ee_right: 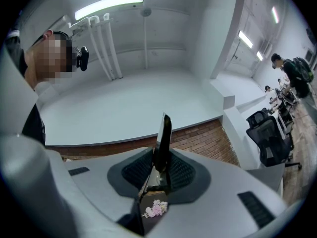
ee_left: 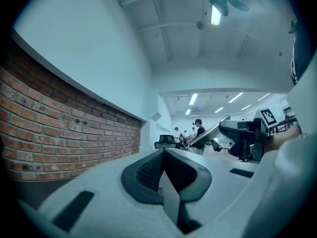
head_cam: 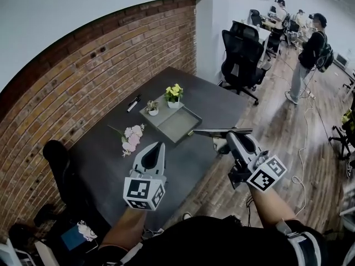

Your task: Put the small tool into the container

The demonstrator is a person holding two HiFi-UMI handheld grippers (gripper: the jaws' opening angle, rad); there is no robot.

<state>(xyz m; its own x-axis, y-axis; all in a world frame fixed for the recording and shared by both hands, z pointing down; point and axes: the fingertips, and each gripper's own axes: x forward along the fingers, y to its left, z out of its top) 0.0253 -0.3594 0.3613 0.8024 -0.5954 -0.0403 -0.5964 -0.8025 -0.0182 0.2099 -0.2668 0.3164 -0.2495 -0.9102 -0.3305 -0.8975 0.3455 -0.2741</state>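
The right gripper (head_cam: 230, 135) is clamping one end of the thin flat tool (head_cam: 213, 131) and holding it roughly level in the air, apparently short of the grey tray (head_cam: 180, 125) on the table (head_cam: 111, 154). This end grip is leaving the blade free for lowering in. The left gripper (head_cam: 160, 147) is hovering alongside, jaws together and empty.

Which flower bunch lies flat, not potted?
The pink bouquet, loose on the table; the yellow flowers and the small plant stand upright, potted.
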